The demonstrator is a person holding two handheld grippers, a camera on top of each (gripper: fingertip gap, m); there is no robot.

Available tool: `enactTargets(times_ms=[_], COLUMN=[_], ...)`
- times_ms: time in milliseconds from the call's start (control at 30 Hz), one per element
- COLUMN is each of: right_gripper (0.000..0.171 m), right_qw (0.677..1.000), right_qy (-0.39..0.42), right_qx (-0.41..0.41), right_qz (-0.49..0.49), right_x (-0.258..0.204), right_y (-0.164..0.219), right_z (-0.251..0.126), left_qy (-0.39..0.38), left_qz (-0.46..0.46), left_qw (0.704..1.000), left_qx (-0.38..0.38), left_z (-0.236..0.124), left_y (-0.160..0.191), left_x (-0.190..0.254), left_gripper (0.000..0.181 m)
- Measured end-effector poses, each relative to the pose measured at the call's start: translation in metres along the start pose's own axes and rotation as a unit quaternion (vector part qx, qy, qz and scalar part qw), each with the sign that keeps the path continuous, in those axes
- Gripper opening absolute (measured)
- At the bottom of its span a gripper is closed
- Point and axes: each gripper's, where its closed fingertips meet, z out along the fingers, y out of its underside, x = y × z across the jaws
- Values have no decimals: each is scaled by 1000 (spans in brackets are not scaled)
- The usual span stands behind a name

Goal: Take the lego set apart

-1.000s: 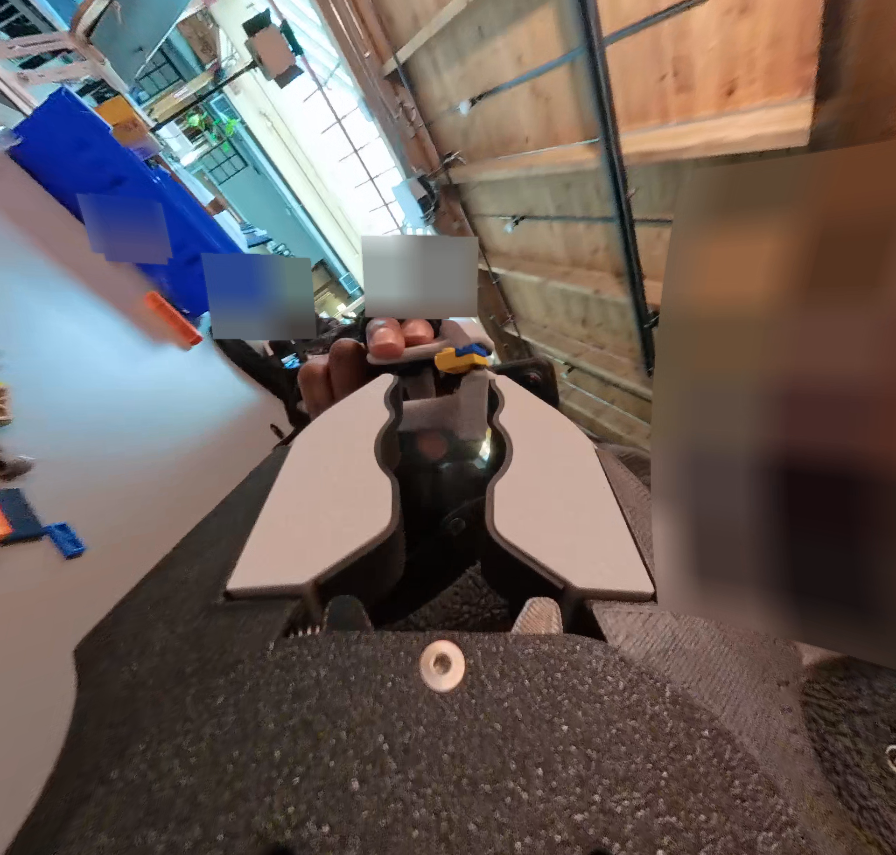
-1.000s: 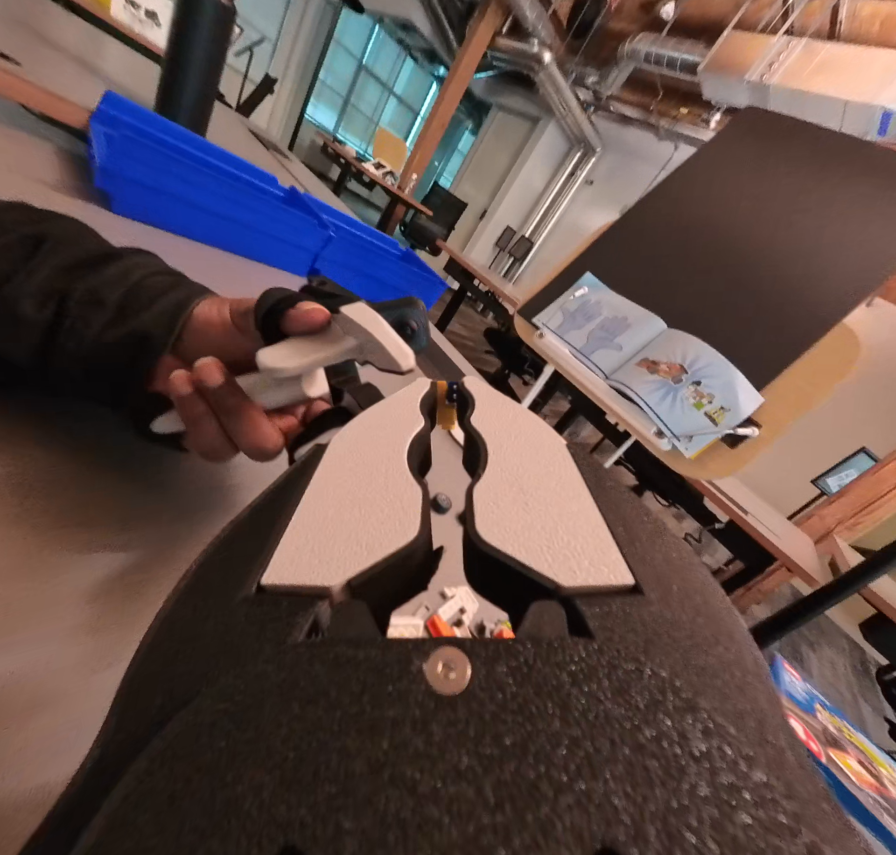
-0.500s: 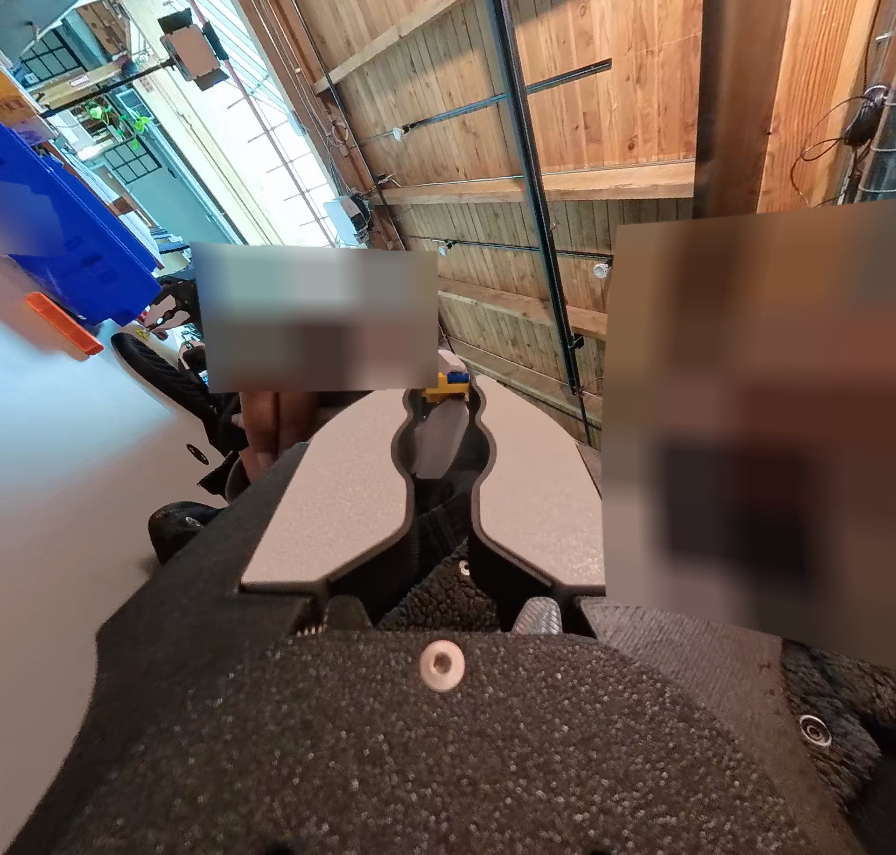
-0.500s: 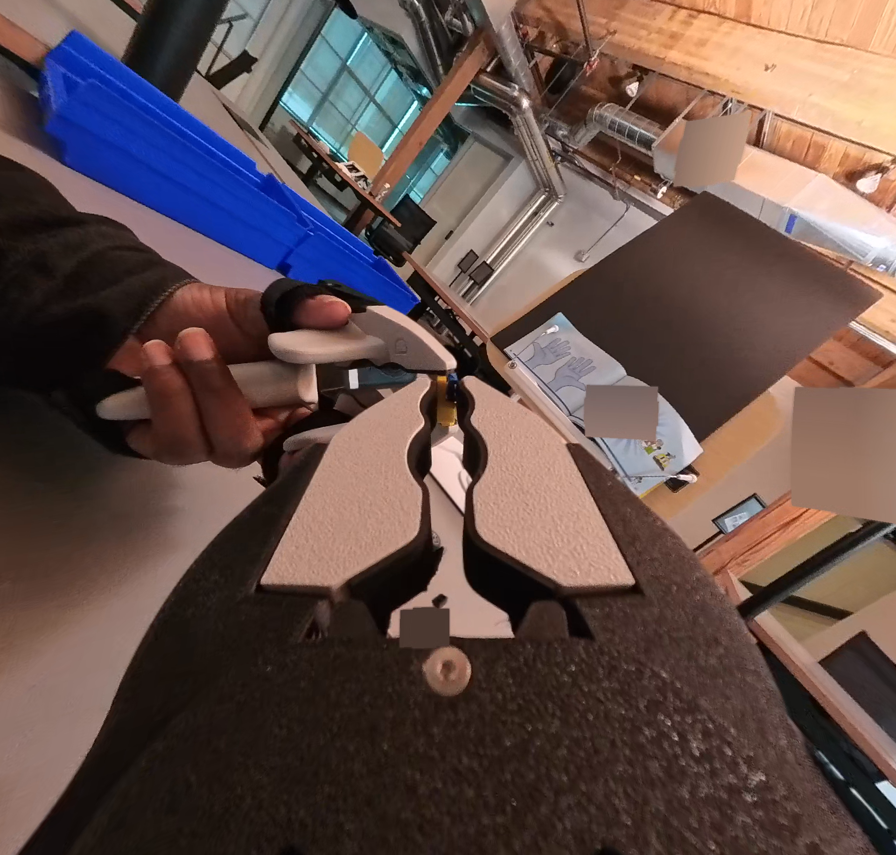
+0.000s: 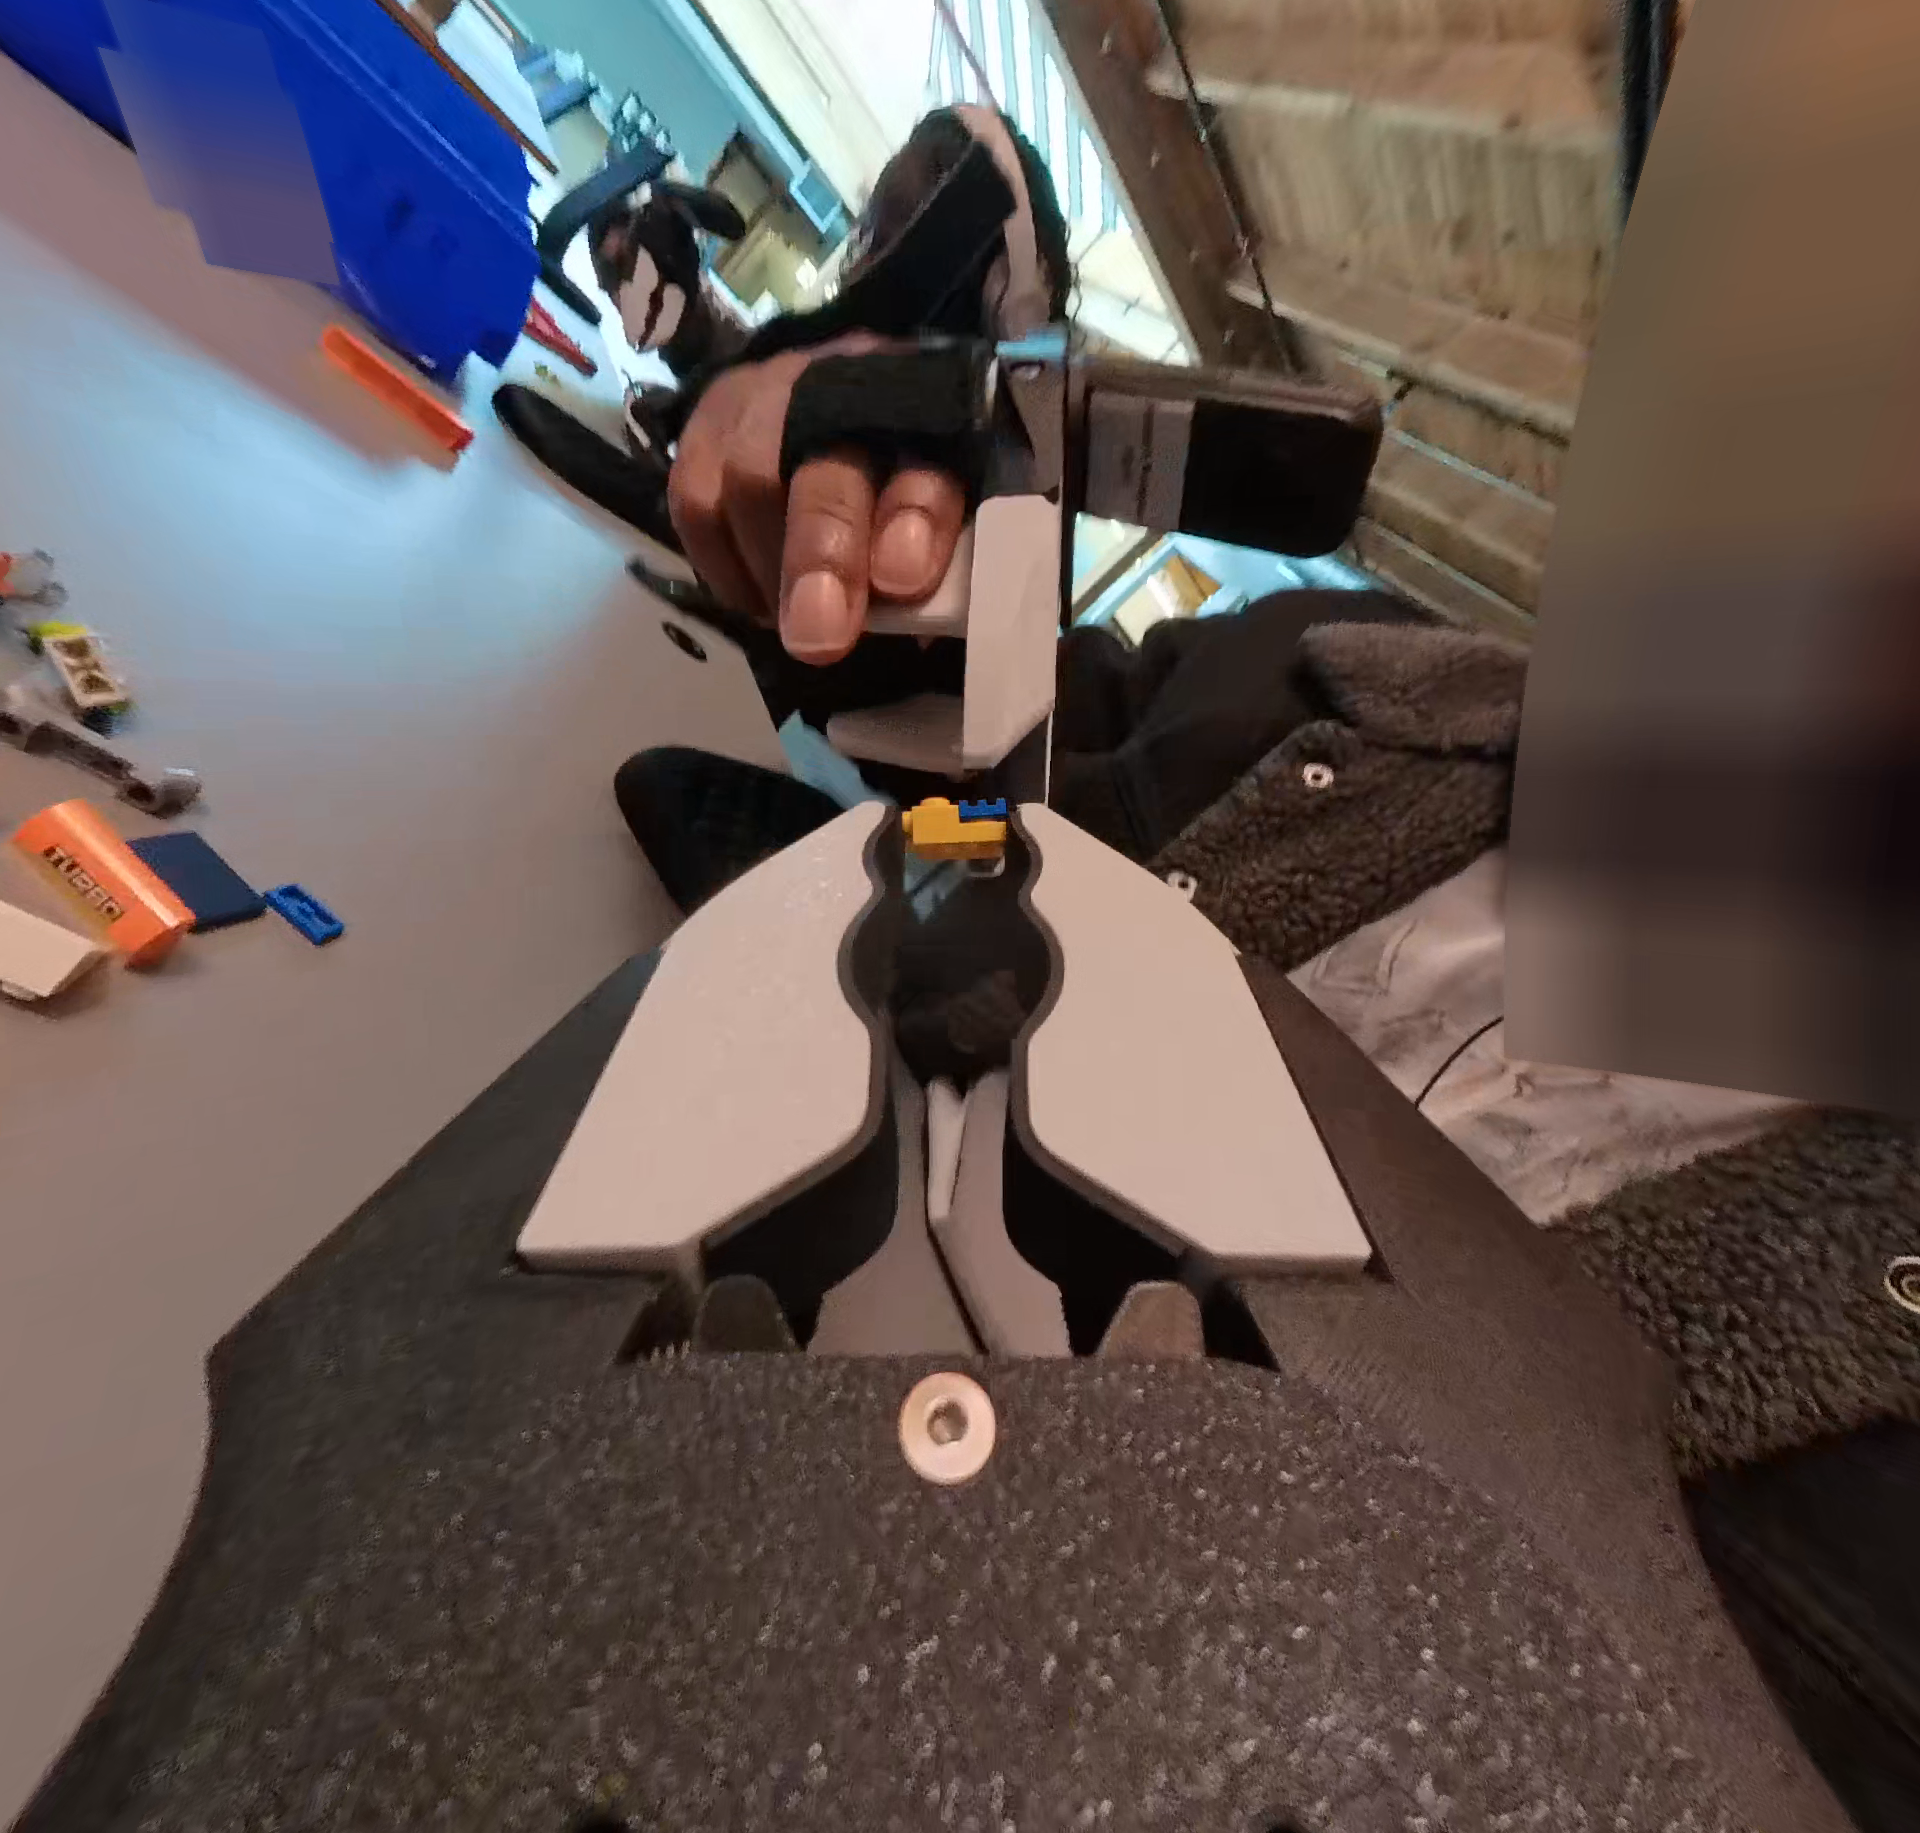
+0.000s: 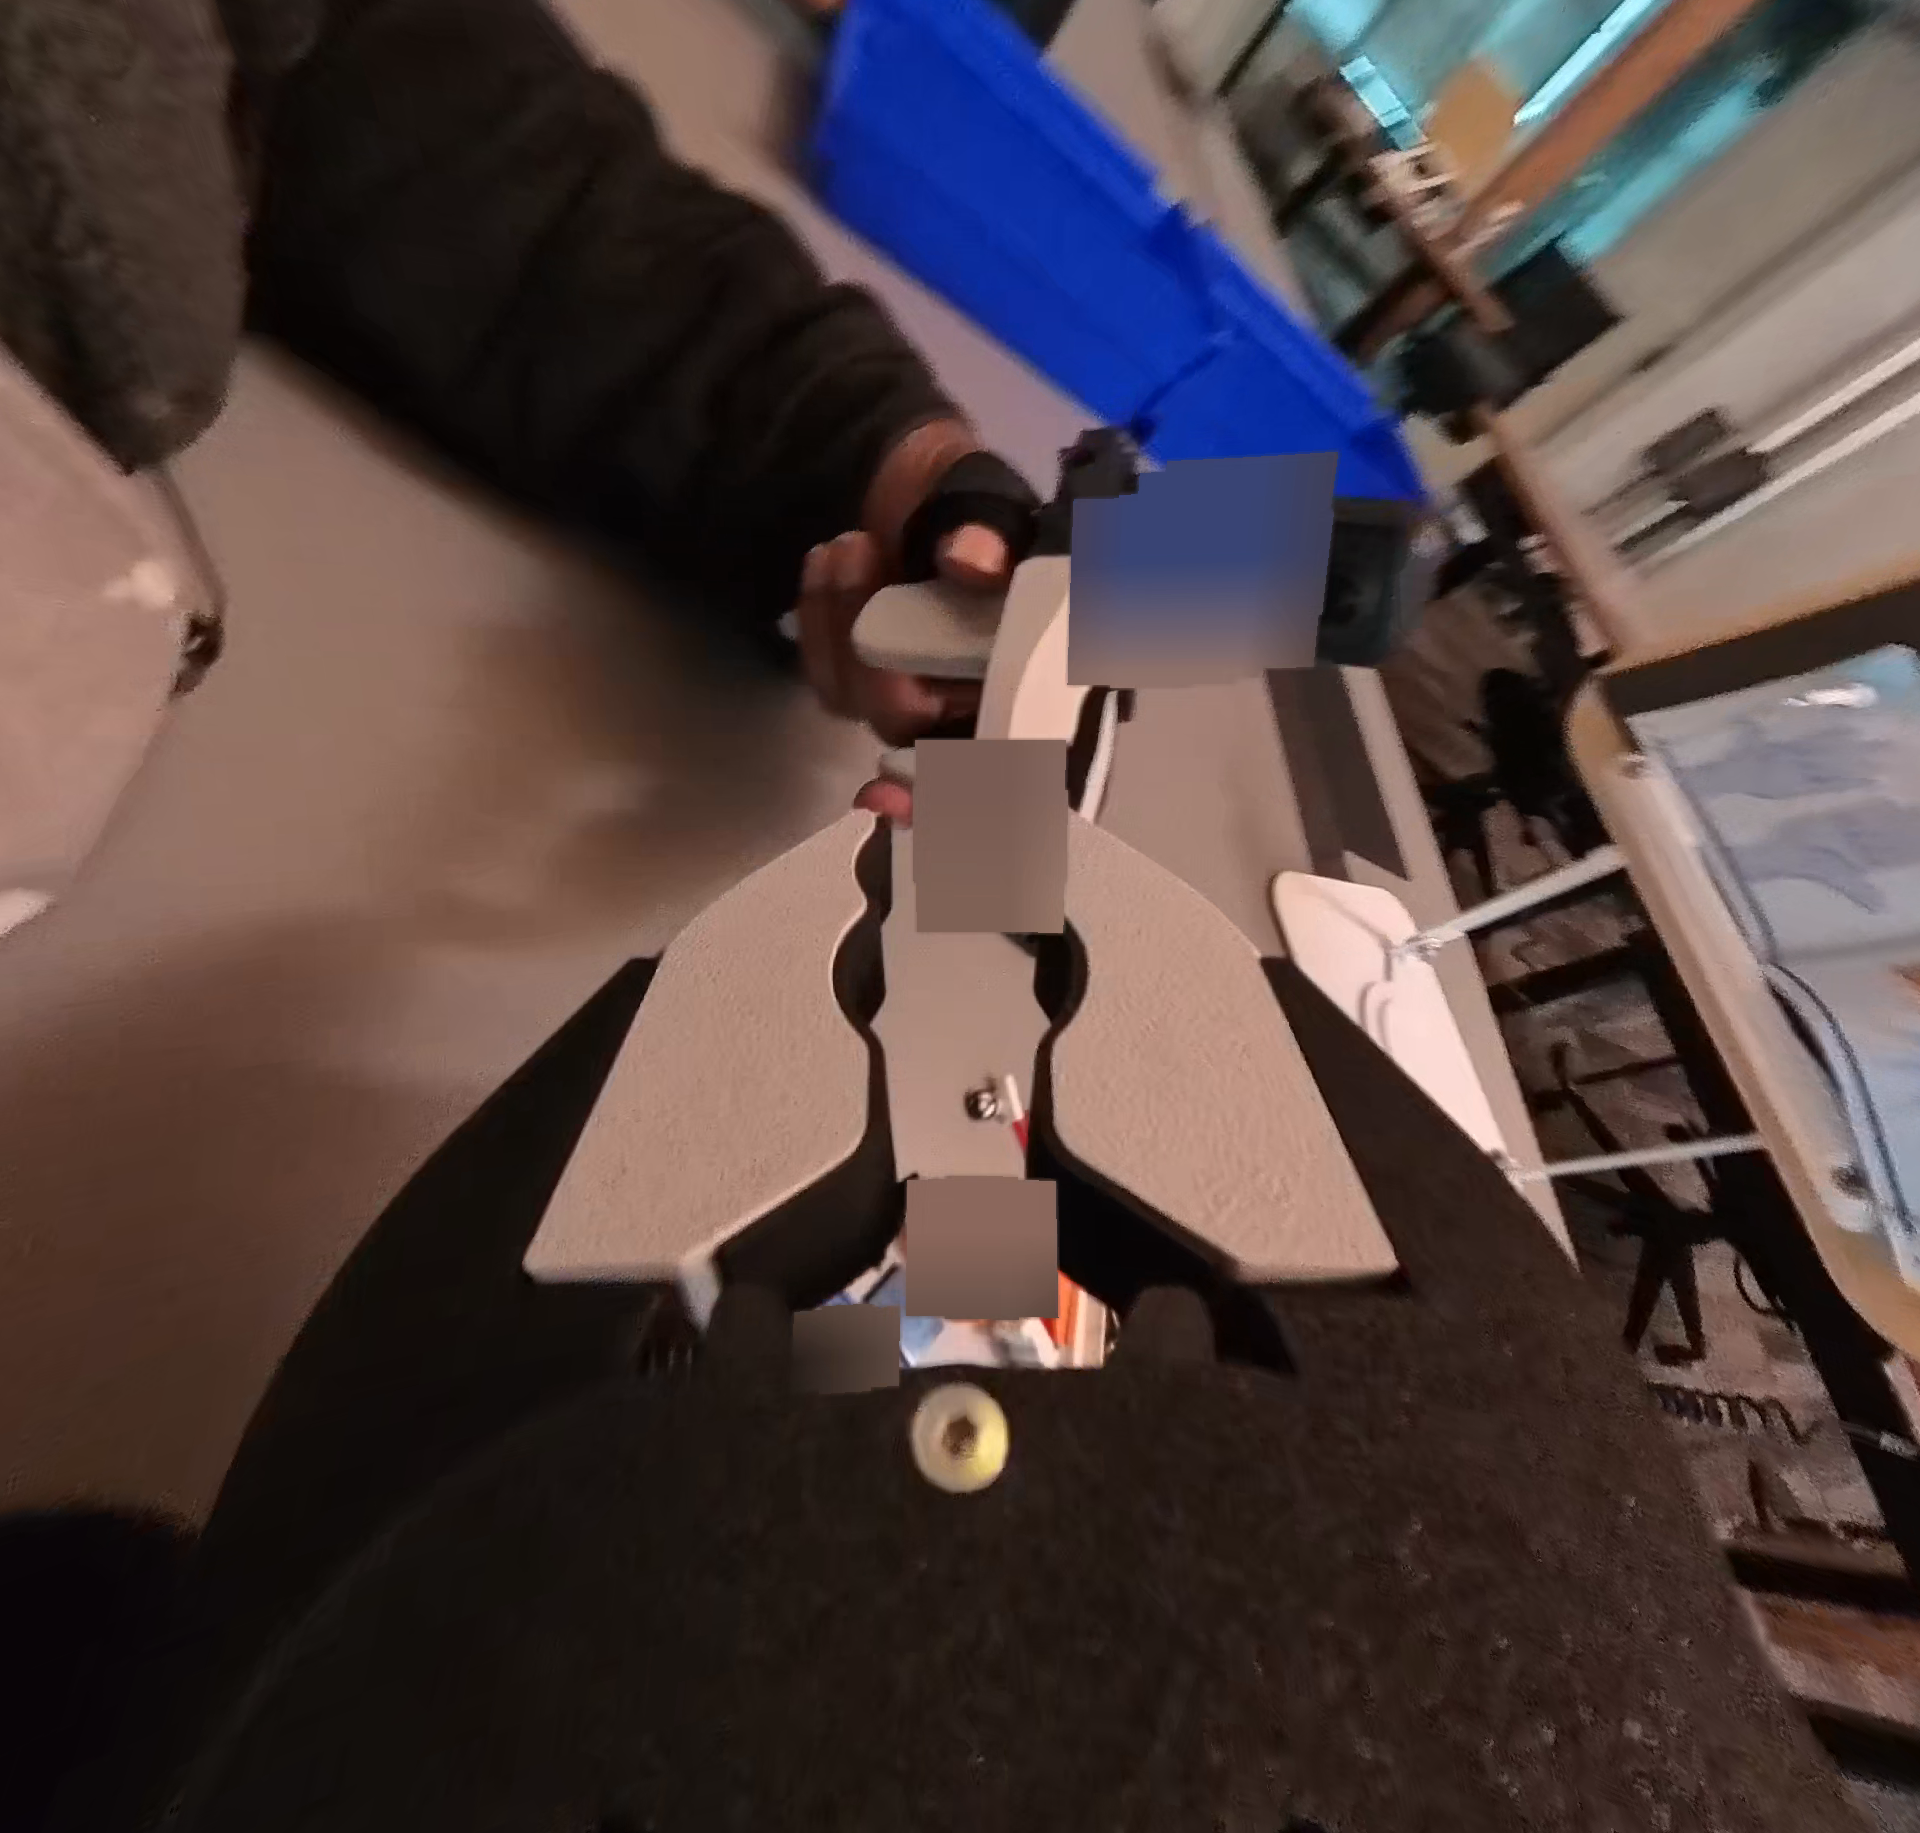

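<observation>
Left wrist view: our left gripper [image 5: 954, 834] pinches the yellow-and-blue lego piece [image 5: 954, 827] at its tips, twelve o'clock. The right gripper [image 6: 971, 838] looks narrow, perhaps empty; a patch hides its tips. We should pull the bricks apart squarely.

Matt, grainy grey plates on the left tool [image 5: 954, 838], set in a rough, speckled black body with one shiny metal screw [image 5: 945, 1437]. Pinched at its tips, a smooth glossy plastic lego piece [image 5: 951, 829], yellow and blue. The desk [image 5: 312, 661] looks smooth and matt grey. Fleecy dark cloth on the sleeve [image 6: 520, 256]; glossy blue plastic on the bin [image 6: 1039, 225]. Wooden boards [image 5: 1403, 121] overhead.
</observation>
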Motion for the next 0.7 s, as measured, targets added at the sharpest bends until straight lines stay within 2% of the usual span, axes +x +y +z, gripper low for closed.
enactTargets(times_ms=[167, 333, 600, 700], right_gripper=[24, 17, 16, 16], right_qw=[995, 990, 994, 994], right_qy=[-76, -99, -62, -46], right_qx=[-51, -63, -55, -94], right_qz=[-48, -76, -67, -41], right_x=[-15, -23, -9, 0], right_y=[7, 11, 13, 37], right_z=[7, 15, 5, 0], left_qy=[-10, -15, -33, -55], left_qz=[-4, -4, -6, -5], left_qw=[998, 996, 997, 997], left_qx=[-55, -83, -64, -54], left_z=[4, 6, -8, -10], left_y=[18, 27, 19, 16], left_x=[-3, -4, -10, -17], left_gripper=[18, 18, 18, 18])
